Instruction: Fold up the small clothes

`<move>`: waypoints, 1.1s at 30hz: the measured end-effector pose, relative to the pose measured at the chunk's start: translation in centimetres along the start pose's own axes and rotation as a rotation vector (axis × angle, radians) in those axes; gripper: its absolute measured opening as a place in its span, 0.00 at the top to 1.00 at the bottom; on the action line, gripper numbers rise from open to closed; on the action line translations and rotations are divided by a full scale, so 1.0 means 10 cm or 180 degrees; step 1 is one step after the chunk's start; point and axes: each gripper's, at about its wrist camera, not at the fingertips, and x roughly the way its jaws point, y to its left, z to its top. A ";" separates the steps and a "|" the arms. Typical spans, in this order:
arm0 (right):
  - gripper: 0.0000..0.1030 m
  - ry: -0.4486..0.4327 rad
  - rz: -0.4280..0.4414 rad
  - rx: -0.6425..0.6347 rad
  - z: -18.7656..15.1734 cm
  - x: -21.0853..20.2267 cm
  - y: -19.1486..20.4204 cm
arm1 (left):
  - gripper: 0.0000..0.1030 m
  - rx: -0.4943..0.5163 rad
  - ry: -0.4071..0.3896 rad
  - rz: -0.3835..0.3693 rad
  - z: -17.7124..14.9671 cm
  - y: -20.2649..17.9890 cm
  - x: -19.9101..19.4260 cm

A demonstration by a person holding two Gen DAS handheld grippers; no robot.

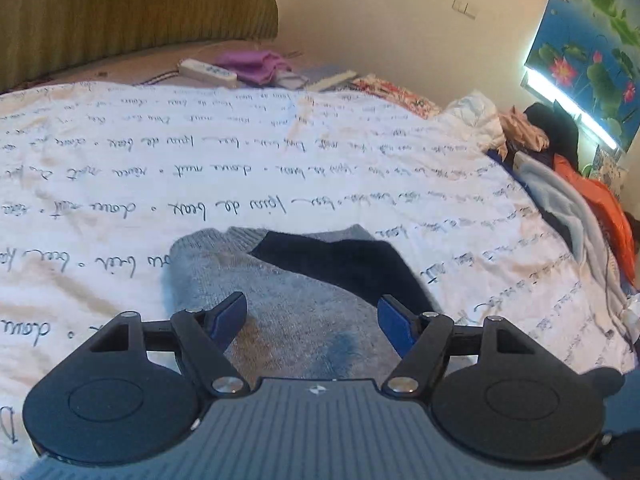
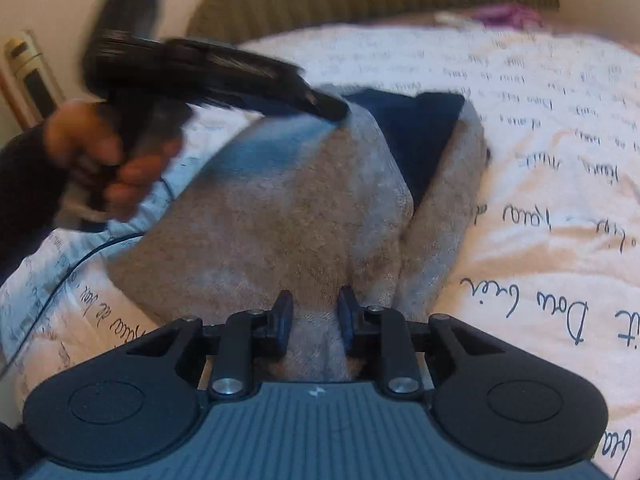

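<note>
Grey knit garment [image 2: 288,216] folded on bed [image 1: 120,152].
Right hand-held gripper [image 2: 314,320] pinches its near fold; left hand-held gripper [image 1: 312,320] hovers spread wide above it.

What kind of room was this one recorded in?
Most likely a bedroom. The grey garment lies on a white bedspread printed with handwriting, a padded olive headboard stands behind it, and loose clothes are piled along the bed's far edge.
</note>
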 end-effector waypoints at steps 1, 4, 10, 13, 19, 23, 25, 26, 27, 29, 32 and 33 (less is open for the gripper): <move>0.78 0.0000 0.0020 0.0060 -0.03 -0.04 -0.01 | 0.26 0.0089 0.0092 0.0067 -0.03 0.00 0.17; 0.77 0.0158 0.0086 0.0184 0.13 -0.10 -0.07 | 0.20 0.0251 0.0021 0.0104 -0.14 -0.01 0.38; 0.70 -0.0624 0.0393 0.1066 0.88 -0.38 -0.71 | 0.27 0.0308 -0.0120 0.0079 -0.02 -0.10 0.10; 0.58 -0.0656 0.0524 0.1520 1.21 -0.06 -1.05 | 0.26 0.0398 -0.0122 0.0143 0.03 -0.11 0.13; 0.69 -0.0169 0.0351 0.1783 1.16 0.82 -1.42 | 0.24 0.0249 0.0101 0.0164 0.01 0.08 0.65; 0.67 -0.0229 0.0338 0.1944 1.11 0.59 -1.41 | 0.23 0.0334 0.0079 0.0272 0.02 0.04 0.69; 0.66 -0.0341 0.0316 0.1859 1.05 0.35 -1.32 | 0.25 0.0311 -0.0033 0.0325 0.02 0.02 0.56; 0.63 -0.0401 0.0321 0.1796 1.00 0.22 -1.31 | 0.28 0.0266 -0.0135 0.0336 -0.01 0.02 0.45; 0.61 -0.0436 0.0277 0.1752 0.96 0.14 -1.31 | 0.25 0.0192 -0.0217 0.0334 -0.04 0.05 0.32; 0.54 -0.0403 0.0138 0.1657 0.91 0.07 -1.40 | 0.19 -0.0020 -0.0358 0.0248 -0.09 0.17 0.09; 0.54 -0.0184 0.0045 0.1669 0.88 0.20 -1.49 | 0.16 -0.0558 -0.0337 0.0243 -0.12 0.48 -0.01; 0.54 -0.0122 0.0070 0.1656 0.88 0.27 -1.50 | 0.17 -0.0774 -0.0262 0.0223 -0.11 0.60 0.03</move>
